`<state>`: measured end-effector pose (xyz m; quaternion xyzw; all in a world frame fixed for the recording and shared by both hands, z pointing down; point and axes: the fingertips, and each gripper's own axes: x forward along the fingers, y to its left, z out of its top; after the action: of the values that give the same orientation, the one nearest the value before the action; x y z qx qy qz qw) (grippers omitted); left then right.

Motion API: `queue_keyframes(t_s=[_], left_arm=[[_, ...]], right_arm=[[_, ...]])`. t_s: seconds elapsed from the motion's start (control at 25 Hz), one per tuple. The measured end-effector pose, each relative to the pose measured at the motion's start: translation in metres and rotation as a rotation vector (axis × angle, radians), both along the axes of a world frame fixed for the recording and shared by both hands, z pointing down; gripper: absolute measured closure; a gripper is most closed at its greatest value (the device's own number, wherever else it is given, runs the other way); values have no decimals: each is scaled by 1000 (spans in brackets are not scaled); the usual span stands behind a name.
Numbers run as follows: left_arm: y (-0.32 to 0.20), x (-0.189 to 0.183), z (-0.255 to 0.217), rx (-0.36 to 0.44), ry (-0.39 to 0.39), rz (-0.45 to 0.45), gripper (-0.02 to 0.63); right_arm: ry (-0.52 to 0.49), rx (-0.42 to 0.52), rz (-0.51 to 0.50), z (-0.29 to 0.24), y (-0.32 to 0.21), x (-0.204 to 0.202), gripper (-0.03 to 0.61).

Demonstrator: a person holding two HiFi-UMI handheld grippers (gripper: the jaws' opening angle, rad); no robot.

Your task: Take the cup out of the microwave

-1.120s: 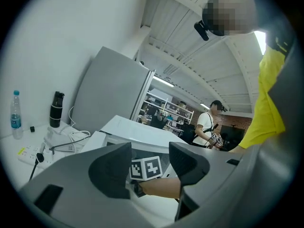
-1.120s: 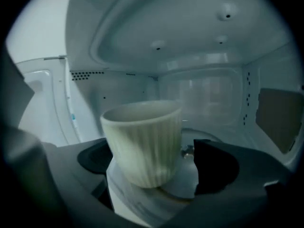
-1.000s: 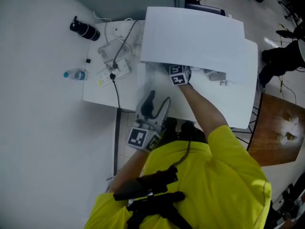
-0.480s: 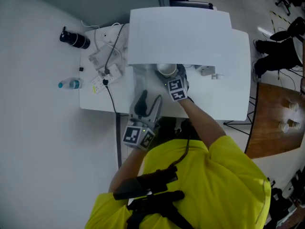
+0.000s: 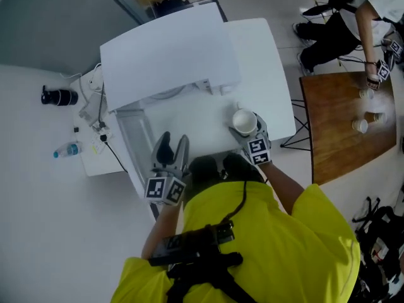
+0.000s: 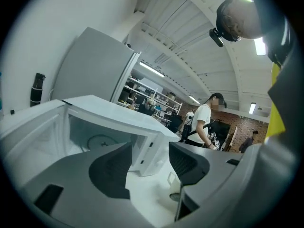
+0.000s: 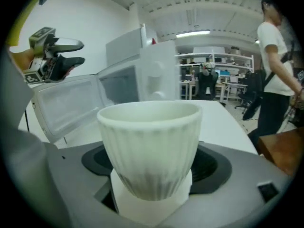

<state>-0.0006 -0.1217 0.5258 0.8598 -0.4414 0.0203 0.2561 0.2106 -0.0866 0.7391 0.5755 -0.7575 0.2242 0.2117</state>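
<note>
Right tongs [image 5: 246, 131] held forward clasping cup [image 7: 151, 146], left tongs [image 5: 173, 149] parted, empty, tucked close

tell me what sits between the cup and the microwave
Apparently just bare white tabletop between the cup and the open microwave; the head view shows it.

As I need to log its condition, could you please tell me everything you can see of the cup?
The cup is cream-white, looks ceramic, with vertical ribs under a smooth rim band, tapering to its base; no handle shows. It stands upright and looks empty. The right claw grips its lower sides, one jaw on either side. It is outside the microwave, over the white table; whether it touches the table is unclear.
</note>
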Motion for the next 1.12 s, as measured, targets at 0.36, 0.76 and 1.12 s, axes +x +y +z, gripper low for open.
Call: queue_keyframes(t_s=[0.36,0.76,1.12], left_arm=[[7,104,23,-6,-41,116,373],[11,96,26,-22,-61,69,373],[6,55,14,3,-85,-21,373]], right_arm=[[44,46,178,27,-115,169,115],[79,42,193,46,-128,160,104],[-100,-105,131,-21,4,105,32]])
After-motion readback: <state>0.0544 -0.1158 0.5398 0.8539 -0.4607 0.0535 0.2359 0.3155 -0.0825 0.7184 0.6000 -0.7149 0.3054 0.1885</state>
